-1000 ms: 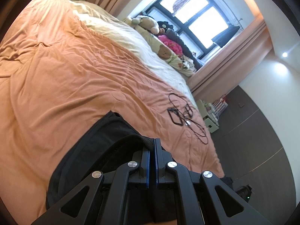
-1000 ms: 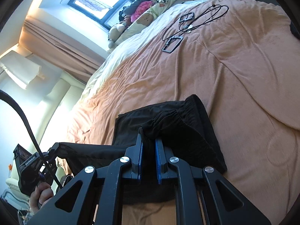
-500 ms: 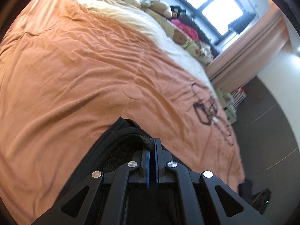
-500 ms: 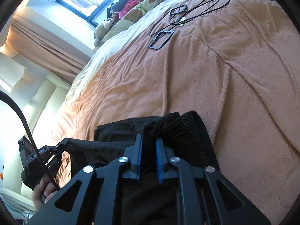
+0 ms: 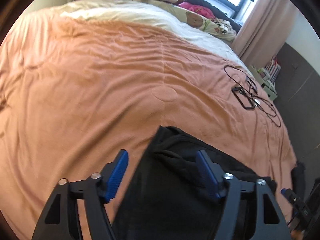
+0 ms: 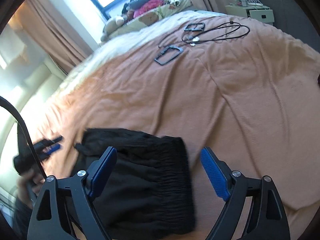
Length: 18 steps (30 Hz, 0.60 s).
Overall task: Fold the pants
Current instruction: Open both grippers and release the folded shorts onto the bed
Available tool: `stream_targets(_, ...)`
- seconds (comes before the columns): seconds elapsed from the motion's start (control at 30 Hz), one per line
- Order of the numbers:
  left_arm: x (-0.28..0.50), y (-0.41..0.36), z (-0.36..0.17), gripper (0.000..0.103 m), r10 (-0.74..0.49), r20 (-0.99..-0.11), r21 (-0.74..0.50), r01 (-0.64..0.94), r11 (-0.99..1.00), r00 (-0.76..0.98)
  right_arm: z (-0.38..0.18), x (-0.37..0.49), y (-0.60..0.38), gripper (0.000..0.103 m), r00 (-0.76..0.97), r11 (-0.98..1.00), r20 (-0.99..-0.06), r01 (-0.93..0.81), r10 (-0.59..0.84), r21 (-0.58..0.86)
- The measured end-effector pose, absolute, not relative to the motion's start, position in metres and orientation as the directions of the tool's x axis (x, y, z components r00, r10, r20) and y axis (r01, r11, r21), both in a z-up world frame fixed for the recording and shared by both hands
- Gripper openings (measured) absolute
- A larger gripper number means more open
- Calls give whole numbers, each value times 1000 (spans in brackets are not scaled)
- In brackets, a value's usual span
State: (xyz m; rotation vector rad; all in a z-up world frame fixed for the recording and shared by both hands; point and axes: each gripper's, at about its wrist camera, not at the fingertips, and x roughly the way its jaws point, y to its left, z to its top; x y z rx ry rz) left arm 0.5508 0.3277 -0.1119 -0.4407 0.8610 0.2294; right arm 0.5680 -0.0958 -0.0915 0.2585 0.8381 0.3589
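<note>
Black pants (image 6: 148, 172) folded on orange bedspread (image 5: 100, 80), left gripper (image 5: 163, 172) and right gripper (image 6: 158, 172) opening wide above them, gripping nothing

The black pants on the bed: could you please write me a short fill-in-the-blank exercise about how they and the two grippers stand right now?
1. The folded pants are ____ in colour.
2. The pants lie on an ____ bedspread.
3. The pads of the right gripper stand apart and press on ____ of the pants.
4. In the left wrist view, the cables lie on the bed to the ____ of the left gripper.

Missing words: black; orange; none; right
</note>
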Motion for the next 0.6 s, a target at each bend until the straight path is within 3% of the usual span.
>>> stream_targets(0.37, 578, 298, -155, 73, 69, -895, 1, -153, 988, 441, -98, 591, -79, 85, 539, 935, -765, -241, 353, 261)
stream_targets(0.6, 612, 298, -171, 73, 127, -910, 83, -127, 988, 394, -99, 605, -68, 85, 538, 945, -783, -262, 311, 195)
